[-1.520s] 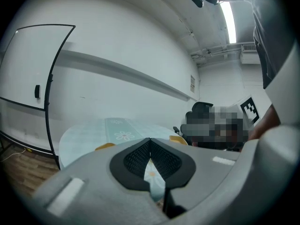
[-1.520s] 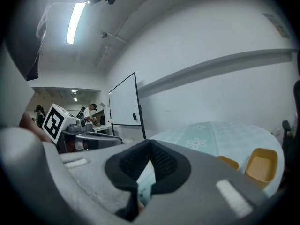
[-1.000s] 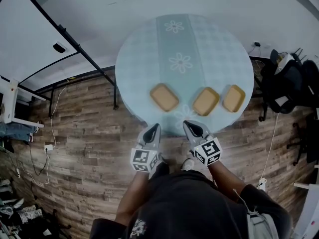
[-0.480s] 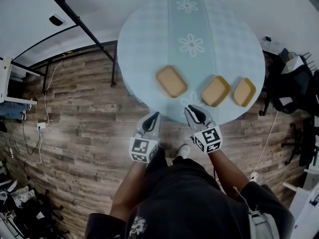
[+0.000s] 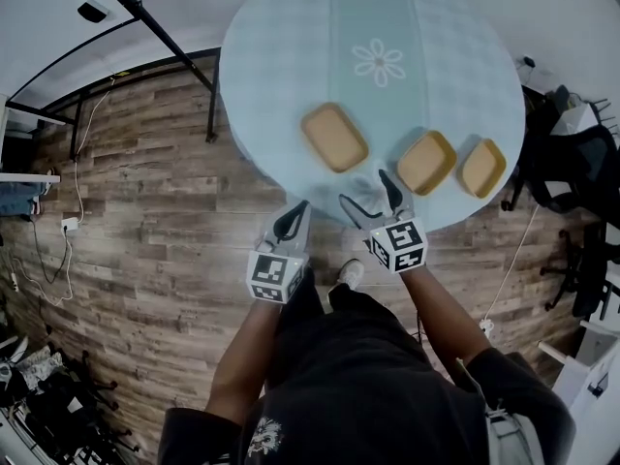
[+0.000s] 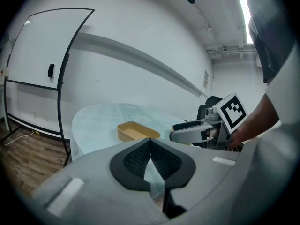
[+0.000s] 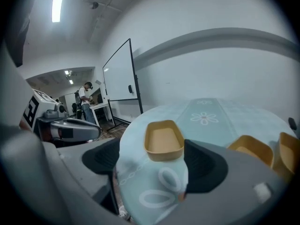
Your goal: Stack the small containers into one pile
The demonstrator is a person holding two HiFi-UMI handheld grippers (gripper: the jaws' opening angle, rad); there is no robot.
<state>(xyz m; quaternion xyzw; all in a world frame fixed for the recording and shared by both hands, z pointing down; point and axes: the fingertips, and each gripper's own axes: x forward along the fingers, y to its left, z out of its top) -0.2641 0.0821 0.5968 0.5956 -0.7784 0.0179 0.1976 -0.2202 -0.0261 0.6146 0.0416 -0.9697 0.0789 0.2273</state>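
Observation:
Three small tan containers sit on the round table (image 5: pixel 291 56) with its pale blue cloth: one at the left (image 5: pixel 334 137), one in the middle (image 5: pixel 426 162), one at the right (image 5: pixel 482 168). My right gripper (image 5: pixel 371 200) hovers over the table's near edge, just short of the left and middle containers. Its jaws are opening and nothing is between them. In the right gripper view the left container (image 7: pixel 163 139) lies straight ahead of that gripper (image 7: pixel 152 165). My left gripper (image 5: pixel 291 223) is shut and empty, just off the table edge, and the left gripper view shows it (image 6: pixel 151 161) facing the left container (image 6: pixel 137 131).
A whiteboard on a black frame (image 5: pixel 145 27) stands left of the table on the wooden floor (image 5: pixel 126 221). A dark chair with clutter (image 5: pixel 581 163) is at the right. A person (image 7: pixel 85 101) stands far off in the right gripper view.
The right gripper's jaws have gone from shut to spread apart. Both grippers have come closer to the table's near edge, the right one now over it.

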